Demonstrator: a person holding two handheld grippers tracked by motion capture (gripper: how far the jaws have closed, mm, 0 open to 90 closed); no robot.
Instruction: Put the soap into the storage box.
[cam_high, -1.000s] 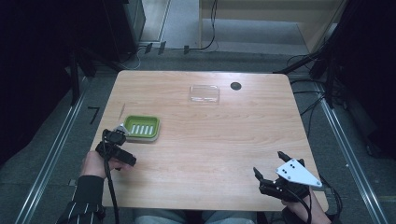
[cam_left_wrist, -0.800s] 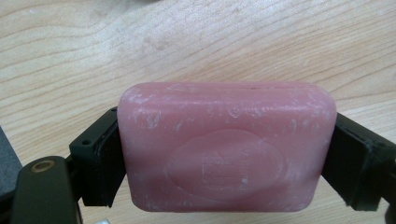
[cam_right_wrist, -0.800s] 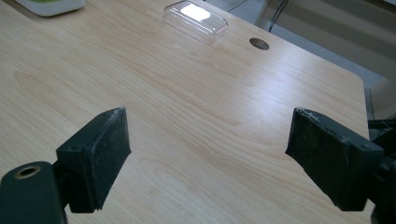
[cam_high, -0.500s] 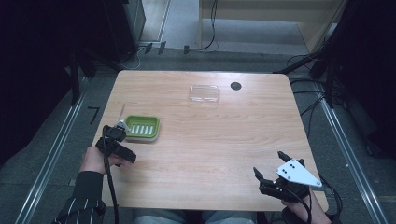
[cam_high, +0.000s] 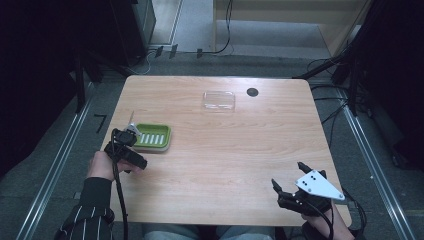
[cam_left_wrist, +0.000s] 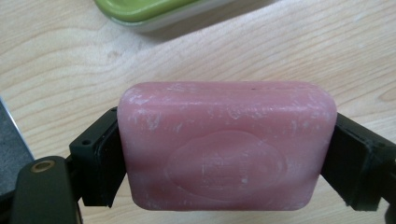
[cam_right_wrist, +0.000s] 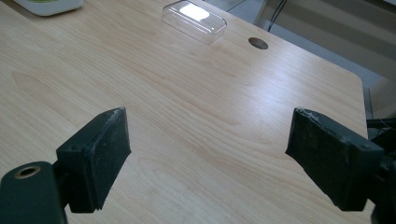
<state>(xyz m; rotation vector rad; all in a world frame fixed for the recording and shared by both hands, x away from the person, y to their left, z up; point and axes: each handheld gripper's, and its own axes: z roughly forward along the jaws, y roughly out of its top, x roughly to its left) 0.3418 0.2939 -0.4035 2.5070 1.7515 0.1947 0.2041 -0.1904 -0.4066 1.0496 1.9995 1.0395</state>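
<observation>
In the left gripper view, a pink soap bar (cam_left_wrist: 226, 144) is clamped by its two short ends between the black jaws, just above the wood. My left gripper (cam_high: 126, 142) is shut on it at the table's left side, right beside the near-left corner of the green soap dish (cam_high: 152, 136). The dish's rim (cam_left_wrist: 154, 9) lies just beyond the soap. My right gripper (cam_high: 288, 176) rests near the front right edge, its jaws wide open with bare table between them (cam_right_wrist: 208, 154).
A clear plastic lid (cam_high: 219, 100) lies at the back middle of the wooden table (cam_high: 230, 150), with a dark round cable hole (cam_high: 252, 92) just to its right. The right gripper view shows the same lid (cam_right_wrist: 194, 16) and hole (cam_right_wrist: 258, 43) far ahead.
My left gripper with the soap has crept slightly away from the person, toward the green dish. The right gripper has stayed where it was.
</observation>
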